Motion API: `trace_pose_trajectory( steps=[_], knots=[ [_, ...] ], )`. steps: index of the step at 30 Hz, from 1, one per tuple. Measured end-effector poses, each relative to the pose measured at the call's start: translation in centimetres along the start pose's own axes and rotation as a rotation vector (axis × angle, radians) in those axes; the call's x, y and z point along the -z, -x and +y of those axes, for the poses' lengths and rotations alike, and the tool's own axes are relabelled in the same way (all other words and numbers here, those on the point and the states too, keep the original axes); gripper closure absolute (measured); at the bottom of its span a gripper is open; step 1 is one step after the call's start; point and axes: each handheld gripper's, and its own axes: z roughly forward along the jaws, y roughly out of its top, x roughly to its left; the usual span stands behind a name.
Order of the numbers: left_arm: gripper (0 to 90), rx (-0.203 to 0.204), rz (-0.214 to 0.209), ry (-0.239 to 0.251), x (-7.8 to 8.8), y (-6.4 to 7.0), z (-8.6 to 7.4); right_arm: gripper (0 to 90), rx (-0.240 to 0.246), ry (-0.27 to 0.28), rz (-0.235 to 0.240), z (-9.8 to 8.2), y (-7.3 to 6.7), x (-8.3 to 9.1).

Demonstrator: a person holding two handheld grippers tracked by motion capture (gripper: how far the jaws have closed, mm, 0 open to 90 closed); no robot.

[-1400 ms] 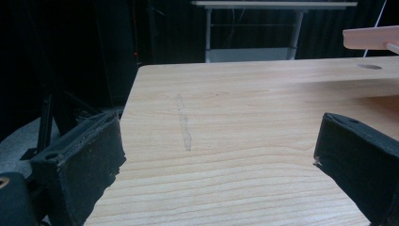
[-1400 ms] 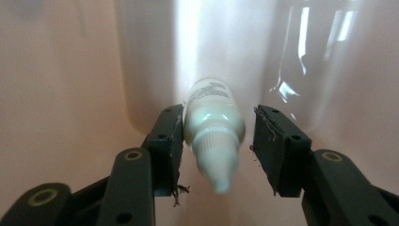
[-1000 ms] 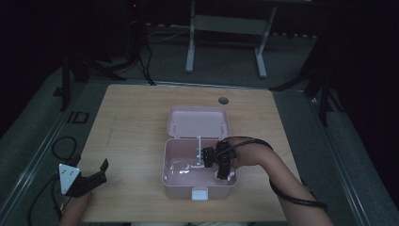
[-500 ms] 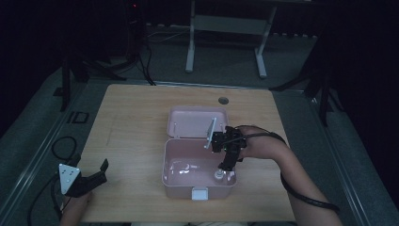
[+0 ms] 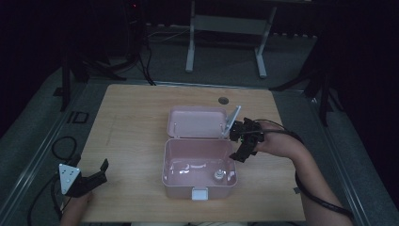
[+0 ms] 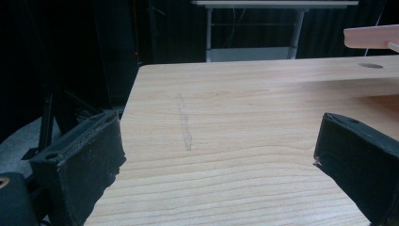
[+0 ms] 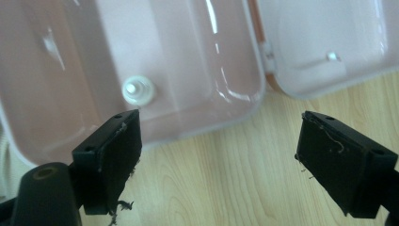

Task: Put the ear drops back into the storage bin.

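From the high view we see a pink plastic box (image 5: 199, 167) standing open near the middle of the wooden table (image 5: 136, 122), its lid (image 5: 196, 122) laid flat on the far side of the base and joined to it along the hinge edge. A white latch tab (image 5: 200, 193) sits on the near wall of the base. Inside, close to the right wall, lies a small round white object (image 5: 219, 175); we cannot tell what it is.

The right gripper (image 5: 244, 145) is over the table just beside the right edge of the box, near the hinge, with the person's right hand (image 5: 273, 141) behind it. The left gripper (image 5: 91, 176) rests near the front left corner of the table, well apart from the box.

The right gripper view looks down over the box's edge: the base (image 7: 141, 66) with the small round object (image 7: 138, 90) on its floor, and the lid (image 7: 324, 42) beyond the hinge. Its two black jaws stand wide apart, with bare wood between them and nothing held.

The left gripper view gives us what the others do not: a low look across the bare table top (image 6: 226, 136), with a faint grey streak (image 6: 184, 123) on the grain and the lid's edge (image 6: 371, 36) at the upper right. Its jaws are also spread wide and empty.
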Motion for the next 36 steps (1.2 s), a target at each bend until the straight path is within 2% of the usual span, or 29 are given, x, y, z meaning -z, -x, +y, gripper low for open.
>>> trace_pose_trajectory(
  steps=[2, 4, 8, 12, 16, 25, 29, 34, 36],
  knots=[
    [2.0, 0.001, 0.001, 0.000, 0.0, 0.0, 0.0, 14.2, -0.015, 0.002, -0.018, -0.8, 0.2, -0.1],
    [2.0, 0.001, 0.001, 0.000, 0.0, 0.0, 0.0, 14.2, -0.035, 0.002, -0.017, -1.4, 0.5, -0.3],
    [2.0, 0.003, 0.003, 0.001, 0.0, 0.0, 0.0, 14.2, -0.063, -0.022, -0.028, -3.0, 0.7, -1.4],
    [2.0, 0.002, 0.003, -0.001, 0.0, 0.0, 0.0, 14.2, -0.103, -0.022, -0.015, -4.5, 1.1, -2.6],
    [2.0, 0.001, 0.004, -0.001, 0.0, 0.0, 0.0, 14.2, -0.134, -0.033, -0.023, -6.0, 1.3, -4.1],
    [2.0, 0.000, 0.004, -0.003, 0.0, 0.0, 0.0, 14.2, -0.232, -0.018, 0.014, -9.2, 1.2, -7.8],
    [2.0, 0.000, 0.004, -0.003, 0.0, 0.0, 0.0, 14.2, -0.278, 0.006, -0.005, -10.5, 1.2, -8.6],
    [2.0, 0.000, 0.003, -0.003, -0.1, 0.0, 0.0, 13.5, -0.349, 0.070, -0.062, -12.1, 1.1, -9.3],
    [2.0, 0.000, 0.003, -0.003, -0.1, 0.0, 0.0, 13.5, -0.377, 0.083, -0.100, -12.6, 1.1, -9.6]
  ],
)
